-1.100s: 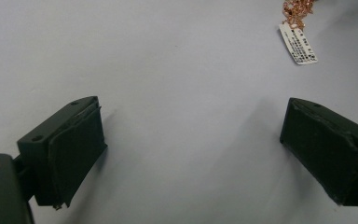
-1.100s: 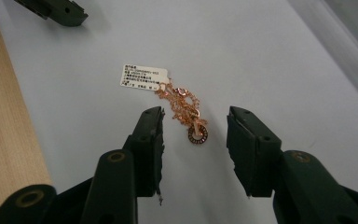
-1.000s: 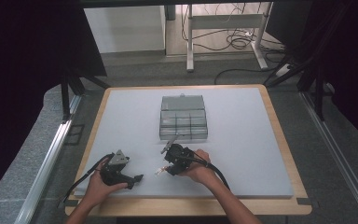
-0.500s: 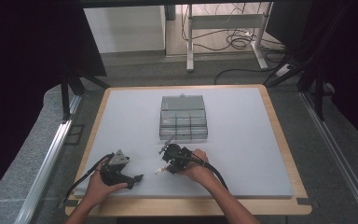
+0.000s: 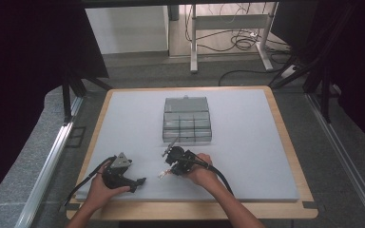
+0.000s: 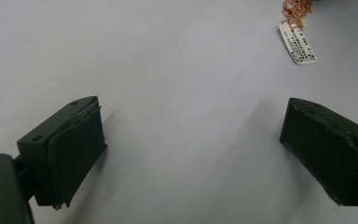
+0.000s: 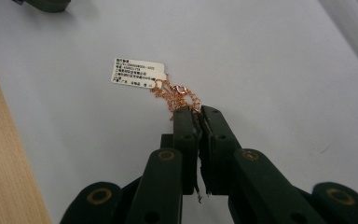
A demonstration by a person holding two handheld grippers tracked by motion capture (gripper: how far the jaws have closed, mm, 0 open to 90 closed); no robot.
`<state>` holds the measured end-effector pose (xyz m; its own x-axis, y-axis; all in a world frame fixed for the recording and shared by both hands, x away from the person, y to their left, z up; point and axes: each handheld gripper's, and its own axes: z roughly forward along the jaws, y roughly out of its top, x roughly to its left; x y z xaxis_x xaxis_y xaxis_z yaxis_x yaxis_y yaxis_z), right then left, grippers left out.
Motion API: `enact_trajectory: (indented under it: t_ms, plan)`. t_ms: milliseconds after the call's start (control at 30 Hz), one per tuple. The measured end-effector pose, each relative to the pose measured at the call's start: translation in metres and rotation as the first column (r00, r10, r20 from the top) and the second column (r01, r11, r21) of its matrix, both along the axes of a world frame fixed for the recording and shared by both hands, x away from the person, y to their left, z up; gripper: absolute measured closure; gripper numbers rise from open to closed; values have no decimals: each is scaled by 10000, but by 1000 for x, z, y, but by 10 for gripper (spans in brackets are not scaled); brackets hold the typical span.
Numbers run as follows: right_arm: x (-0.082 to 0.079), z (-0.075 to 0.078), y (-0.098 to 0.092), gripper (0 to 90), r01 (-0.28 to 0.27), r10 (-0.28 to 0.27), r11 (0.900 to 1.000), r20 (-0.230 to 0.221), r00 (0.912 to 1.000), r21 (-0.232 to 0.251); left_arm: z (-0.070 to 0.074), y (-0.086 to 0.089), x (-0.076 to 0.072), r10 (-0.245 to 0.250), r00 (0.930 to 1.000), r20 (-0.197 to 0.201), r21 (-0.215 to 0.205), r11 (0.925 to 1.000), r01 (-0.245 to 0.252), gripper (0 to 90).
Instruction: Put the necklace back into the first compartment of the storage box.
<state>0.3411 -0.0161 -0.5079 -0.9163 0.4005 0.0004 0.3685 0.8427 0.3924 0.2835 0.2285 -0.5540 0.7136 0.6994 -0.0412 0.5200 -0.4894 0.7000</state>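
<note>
A thin rose-gold chain (image 7: 175, 95) with a white printed tag (image 7: 136, 72) lies bunched on the grey mat. My right gripper (image 7: 196, 113) is shut on the near end of the chain, its two jaws pressed together. In the high view the right gripper (image 5: 170, 167) sits just below the clear compartment box (image 5: 187, 119), and the chain's tag (image 5: 161, 175) shows by its tips. My left gripper (image 5: 141, 181) rests low on the mat at the front left, jaws wide open with bare mat between them. The chain (image 6: 296, 9) and tag (image 6: 298, 43) lie ahead of it at the upper right.
The grey mat (image 5: 247, 142) covers a wooden board (image 5: 290, 142). The clear box with several compartments stands at mid-table, its lid open toward the back. Cables trail from both grippers toward the front edge. Metal rails (image 5: 47, 166) run along both sides of the table.
The right gripper has edged slightly toward the front with the chain. The left gripper has stayed in place.
</note>
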Motion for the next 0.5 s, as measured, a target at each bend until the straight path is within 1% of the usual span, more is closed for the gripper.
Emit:
enact_trajectory:
  t_ms: [67,167,300,333,367,500]
  plan:
    - [1,1,-1,850,41,-40,9999,-90,10000,126,0,0,0,-1,10000,-3,-1,10000,1,61]
    - [2,3,-3,852,125,-123,9996,-87,9999,241,0,0,0,7,10000,-4,-15,10000,-7,61]
    - [3,7,-5,853,205,-195,9984,-181,9996,535,0,0,0,23,10000,0,-26,10000,-23,61]
    - [4,10,-7,853,251,-238,9972,-193,9995,704,0,0,0,20,10000,-1,-25,10000,-20,61]
    - [4,10,-7,853,251,-238,9972,-193,9995,704,0,0,0,20,10000,-1,-25,10000,-20,61]
    - [4,20,-11,853,294,-281,9936,-129,9995,1092,0,0,0,14,10000,8,-26,10000,-14,61]
